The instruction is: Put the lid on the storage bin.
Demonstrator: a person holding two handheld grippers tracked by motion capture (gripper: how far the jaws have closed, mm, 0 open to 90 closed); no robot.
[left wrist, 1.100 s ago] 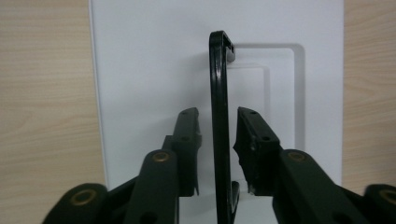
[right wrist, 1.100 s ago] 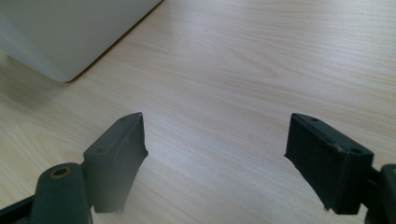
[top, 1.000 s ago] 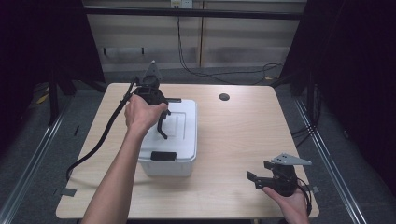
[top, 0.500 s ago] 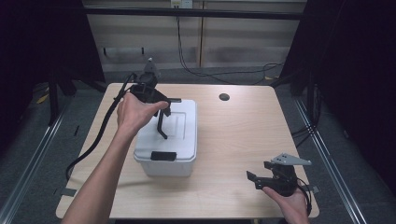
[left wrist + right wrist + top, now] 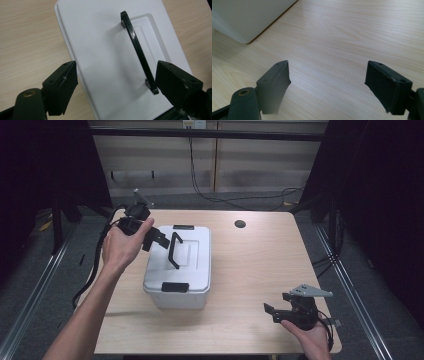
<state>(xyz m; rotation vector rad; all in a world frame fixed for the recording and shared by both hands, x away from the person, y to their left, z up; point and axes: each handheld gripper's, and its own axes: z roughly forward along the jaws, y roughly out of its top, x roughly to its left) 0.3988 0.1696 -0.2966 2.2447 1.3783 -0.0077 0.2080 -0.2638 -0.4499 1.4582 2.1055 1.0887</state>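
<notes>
Table (image 5: 240, 270): light wooden top; it carries the storage box, and a small dark round cap sits in it beyond the box, toward the far edge.
Storage box (image 5: 180, 270): white plastic, lidded, standing on the table left of its middle; black latches (image 5: 175, 287) show at the box's near and far ends.
Lid (image 5: 105, 55): white, shut on the box, with a shallow recessed panel under the handle.
Handle (image 5: 174, 249): black carrying bail, standing upright on the lid along the box's length.
Left gripper (image 5: 159, 239): held over the box's far left corner, just beside the handle and clear of it; its jaws have just been opening and now stand wide apart with nothing pinched between them.
Right gripper (image 5: 274, 312): resting near the table's front right corner, well apart from the box; jaws spread wide over bare wood, gripping nothing.
</notes>
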